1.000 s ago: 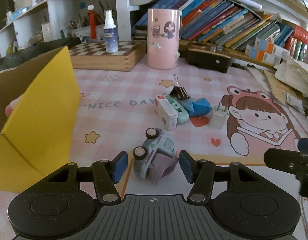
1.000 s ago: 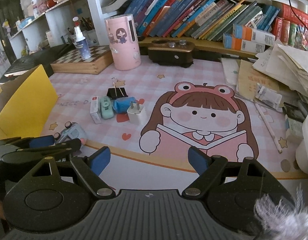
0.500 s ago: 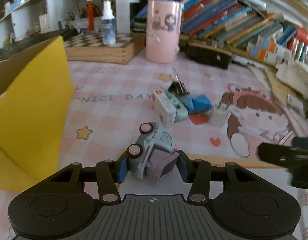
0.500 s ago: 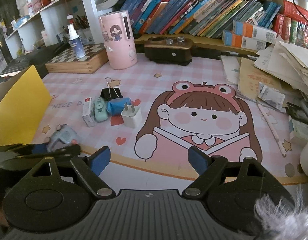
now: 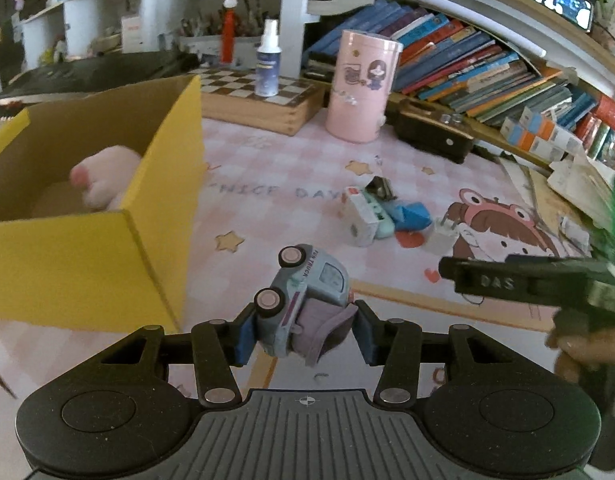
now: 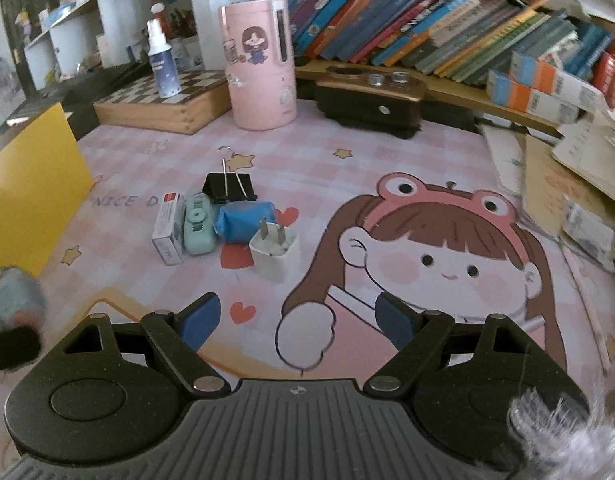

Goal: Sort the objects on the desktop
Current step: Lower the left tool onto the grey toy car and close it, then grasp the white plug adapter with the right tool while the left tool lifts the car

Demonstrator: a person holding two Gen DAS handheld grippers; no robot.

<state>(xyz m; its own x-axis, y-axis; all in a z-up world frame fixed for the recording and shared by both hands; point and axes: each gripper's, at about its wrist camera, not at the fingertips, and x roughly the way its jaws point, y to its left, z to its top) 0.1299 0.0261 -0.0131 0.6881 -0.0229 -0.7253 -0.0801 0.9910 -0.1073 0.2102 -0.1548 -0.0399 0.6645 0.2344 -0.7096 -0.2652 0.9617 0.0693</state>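
Pale blue plastic toy truck (image 5: 307, 304) pinched sideways by left gripper (image 5: 303, 338), lower centre, bound for yellow cardboard box (image 5: 87, 256) at left; right gripper (image 6: 295, 320) spread wide, empty, waiting

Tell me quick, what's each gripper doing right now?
Left gripper: closed on the toy truck, lifted off the mat.
Right gripper: open, holding nothing.

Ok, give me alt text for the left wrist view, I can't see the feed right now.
The left gripper has its jaws shut on a pale blue toy truck, tipped on its side above the pink desk mat. An open yellow cardboard box stands to the left with a pink plush inside.
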